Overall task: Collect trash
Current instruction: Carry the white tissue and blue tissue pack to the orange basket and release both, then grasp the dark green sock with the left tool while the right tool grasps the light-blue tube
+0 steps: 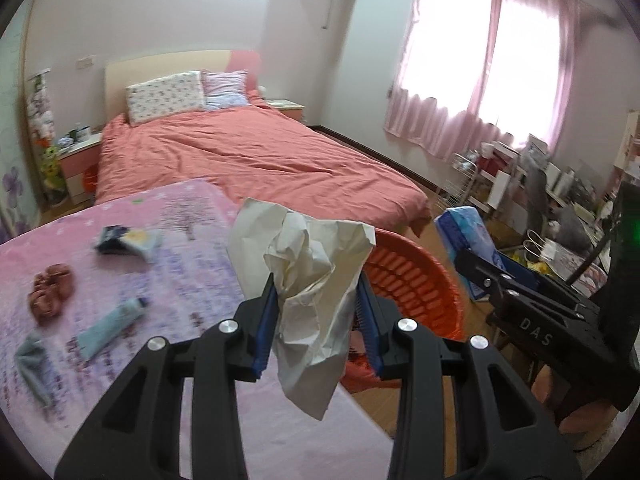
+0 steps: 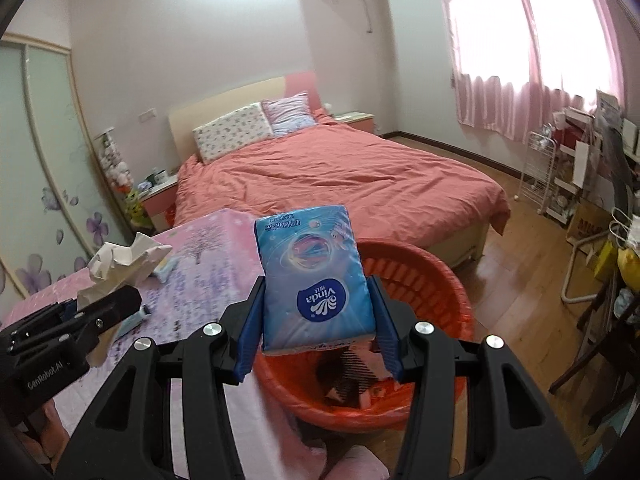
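Clenched between the 2 blue ribbed pads of the left gripper [image 1: 316,322]: a crumpled, cream-white sheet of paper [image 1: 310,276], bunched upward past the fingertips and hanging down below them. Directly beyond and slightly right of that gripper, a round orange plastic basket [image 1: 412,276] with slotted walls, on the wooden floor against the table edge. Left of the left gripper, a table under a pink cloth with purple print [image 1: 192,240], bearing a pale blue tube [image 1: 110,326], a reddish-brown lumpy object [image 1: 50,294], a grey-blue folded piece [image 1: 34,364] at the near left, and a small dark and pale yellow packet [image 1: 126,240] farther off, all blurred. Grasped by the right gripper [image 2: 318,332], pads pressed on both long sides: a blue plastic pack of Vinda tissues [image 2: 316,276], upright, logo upside down, held just above the near rim of the same orange basket [image 2: 448,280]. Inside the basket, under the pack, some dark and pink scraps, too indistinct to identify. Left of the right gripper, the left gripper [image 2: 86,300] with its paper [image 2: 120,266] over the pink cloth [image 2: 208,264]. Farther out past both grippers, a bed with a salmon-pink cover [image 2: 340,184] and 2 pillows, then pink curtains [image 1: 480,60] over a bright window to the right.
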Action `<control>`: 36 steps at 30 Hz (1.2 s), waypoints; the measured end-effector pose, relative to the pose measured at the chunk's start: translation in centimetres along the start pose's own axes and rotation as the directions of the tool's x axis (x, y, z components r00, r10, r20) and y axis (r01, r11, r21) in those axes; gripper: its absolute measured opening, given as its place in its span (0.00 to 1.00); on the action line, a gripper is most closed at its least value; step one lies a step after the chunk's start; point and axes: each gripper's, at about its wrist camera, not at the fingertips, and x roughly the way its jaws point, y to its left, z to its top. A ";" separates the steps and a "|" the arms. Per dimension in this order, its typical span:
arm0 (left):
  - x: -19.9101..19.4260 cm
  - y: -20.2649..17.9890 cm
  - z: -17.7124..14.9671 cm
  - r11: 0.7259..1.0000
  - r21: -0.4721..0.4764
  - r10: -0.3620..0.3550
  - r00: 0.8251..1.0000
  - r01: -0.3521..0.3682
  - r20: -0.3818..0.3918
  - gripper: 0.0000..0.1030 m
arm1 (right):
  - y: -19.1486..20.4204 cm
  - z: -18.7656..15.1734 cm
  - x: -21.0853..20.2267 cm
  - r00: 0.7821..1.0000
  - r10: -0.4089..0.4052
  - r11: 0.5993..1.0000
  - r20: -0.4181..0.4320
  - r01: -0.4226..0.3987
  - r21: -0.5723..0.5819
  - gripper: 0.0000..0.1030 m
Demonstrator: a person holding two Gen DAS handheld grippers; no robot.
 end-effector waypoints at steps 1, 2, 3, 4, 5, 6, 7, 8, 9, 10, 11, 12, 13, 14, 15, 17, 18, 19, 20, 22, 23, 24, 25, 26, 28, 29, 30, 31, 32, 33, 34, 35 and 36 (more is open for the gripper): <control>0.4 -0.3 0.0 1.000 0.003 -0.007 1.000 0.007 -0.005 0.36 | -0.5 0.0 0.4 1.000 -0.003 1.000 -0.004 0.003 0.013 0.49; 1.2 -0.7 0.1 1.000 0.008 -0.017 1.000 0.018 -0.012 0.36 | -1.2 0.1 0.8 1.000 -0.003 1.000 -0.007 0.004 0.027 0.49; 1.8 -1.0 0.3 1.000 0.012 -0.025 1.000 0.025 -0.018 0.37 | -1.7 0.2 1.1 1.000 -0.004 0.999 -0.010 0.004 0.037 0.49; 2.7 -1.4 0.3 0.999 0.017 -0.034 0.999 0.034 -0.025 0.37 | -2.4 0.3 1.7 1.000 -0.007 0.999 -0.013 0.008 0.051 0.49; 3.6 -1.8 0.4 0.999 0.021 -0.042 0.999 0.043 -0.034 0.37 | -2.7 0.4 2.0 1.000 -0.009 0.998 -0.015 0.010 0.058 0.49; 4.3 -2.0 0.5 0.999 0.024 -0.047 0.998 0.048 -0.041 0.37 | -3.1 0.5 2.3 1.000 -0.010 0.998 -0.017 0.011 0.067 0.49; 5.3 -2.4 0.7 0.998 0.024 -0.053 0.997 0.054 -0.051 0.38 | -3.6 0.5 2.7 1.000 -0.010 0.997 -0.021 0.011 0.078 0.49; 6.3 -2.6 0.8 0.998 0.022 -0.055 0.997 0.057 -0.059 0.39 | -4.0 0.6 3.2 1.000 -0.006 0.996 -0.025 0.008 0.090 0.49; 7.0 -2.8 0.8 0.998 0.020 -0.057 0.996 0.058 -0.065 0.40 | -4.4 0.6 3.6 1.000 -0.001 0.995 -0.029 0.004 0.101 0.50; 8.0 -2.9 0.8 0.999 0.015 -0.051 0.996 0.052 -0.072 0.43 | -4.8 0.6 4.0 0.999 0.006 0.994 -0.033 -0.003 0.114 0.51; 8.5 -2.9 0.8 0.999 0.012 -0.051 0.996 0.052 -0.078 0.46 | -5.2 0.6 4.5 0.999 0.013 0.992 -0.038 -0.008 0.126 0.54; 9.4 -2.9 0.7 0.999 0.007 -0.049 0.995 0.050 -0.091 0.52 | -5.5 0.6 4.9 0.999 0.016 0.991 -0.041 -0.011 0.134 0.55; 10.0 -2.7 0.6 0.999 0.003 -0.042 0.994 0.042 -0.100 0.57 | -5.8 0.5 5.5 0.999 0.018 0.990 -0.048 -0.011 0.138 0.56; 10.3 -2.4 0.6 0.999 0.001 -0.038 0.994 0.039 -0.107 0.58 | -5.9 0.4 5.7 0.998 0.019 0.991 -0.052 -0.012 0.137 0.59; 10.6 -2.1 0.4 0.999 0.000 -0.036 0.993 0.036 -0.115 0.59 | -5.9 0.3 5.9 0.998 0.018 0.991 -0.057 -0.010 0.133 0.64; 11.1 -1.4 0.0 1.000 0.000 -0.014 0.992 0.014 -0.127 0.61 | -5.7 -0.1 6.1 0.998 0.002 0.993 -0.065 0.006 0.118 0.67; 11.1 -1.0 -0.2 1.000 0.000 -0.004 0.992 0.004 -0.127 0.62 | -5.6 -0.4 6.0 0.998 -0.004 0.994 -0.067 0.011 0.112 0.67; 11.0 -0.5 -0.4 1.000 0.001 0.009 0.992 -0.009 -0.126 0.64 | -5.5 -0.8 5.9 0.998 -0.013 0.994 -0.069 0.020 0.107 0.67; 10.8 0.0 -0.7 1.000 0.002 0.024 0.992 -0.024 -0.126 0.64 | -5.5 -1.0 5.8 0.997 -0.019 0.994 -0.070 0.027 0.103 0.68; 10.2 1.1 -1.0 0.998 0.008 0.056 0.990 -0.055 -0.127 0.66 | -5.0 -1.5 5.5 0.997 -0.041 0.996 -0.069 0.046 0.080 0.68; 9.8 1.8 -1.4 0.997 0.014 0.077 0.989 -0.076 -0.125 0.67 | -4.9 -1.5 5.4 0.996 -0.050 0.996 -0.067 0.055 0.067 0.69; 9.3 2.2 -1.6 0.995 0.018 0.095 0.988 -0.093 -0.121 0.68 | -4.4 -1.6 5.1 0.996 -0.063 0.997 -0.061 0.066 0.048 0.70; 8.6 2.9 -1.9 0.993 0.022 0.118 0.986 -0.117 -0.116 0.69 | -4.3 -1.7 5.0 0.996 -0.068 0.997 -0.059 0.070 0.037 0.71; 7.8 3.8 -2.3 0.990 0.022 0.143 0.984 -0.141 -0.109 0.72 | -3.8 -1.9 4.8 0.996 -0.071 0.997 -0.059 0.072 0.021 0.71; 6.2 5.6 -3.0 0.983 0.013 0.183 0.978 -0.183 -0.099 0.74 | -3.0 -2.0 4.6 0.996 -0.068 0.998 -0.063 0.069 0.003 0.72; 5.2 6.8 -3.4 0.978 0.002 0.208 0.974 -0.209 -0.095 0.76 | -2.3 -2.3 4.5 0.995 -0.067 0.998 -0.067 0.067 -0.010 0.72; 4.4 7.8 -3.8 0.973 -0.008 0.228 0.969 -0.229 -0.093 0.77 | -1.7 -2.6 4.3 0.995 -0.066 0.998 -0.073 0.064 -0.025 0.72; 3.2 9.4 -4.4 0.963 -0.020 0.266 0.960 -0.269 -0.092 0.77 | -1.1 -2.7 4.4 0.995 -0.063 0.998 -0.078 0.061 -0.035 0.72; 2.2 10.6 -4.9 0.952 -0.027 0.301 0.949 -0.305 -0.090 0.79 | -0.4 -3.0 4.3 0.995 -0.057 0.997 -0.085 0.053 -0.050 0.72; 1.5 11.4 -5.2 0.944 -0.030 0.324 0.942 -0.327 -0.089 0.79 | 0.0 -3.2 4.3 0.995 -0.053 0.997 -0.090 0.048 -0.060 0.73; 0.1 13.2 -5.8 0.924 -0.042 0.376 0.923 -0.380 -0.087 0.80 | 0.6 -3.5 4.2 0.994 -0.048 0.997 -0.097 0.041 -0.072 0.73; -0.8 14.3 -6.1 0.912 -0.052 0.403 0.911 -0.408 -0.086 0.80 | 1.2 -3.8 4.3 0.994 -0.041 0.996 -0.105 0.033 -0.083 0.73; -1.7 15.6 -6.5 0.896 -0.066 0.432 0.898 -0.438 -0.086 0.81 | 1.9 -4.1 4.3 0.993 -0.034 0.995 -0.114 0.023 -0.094 0.73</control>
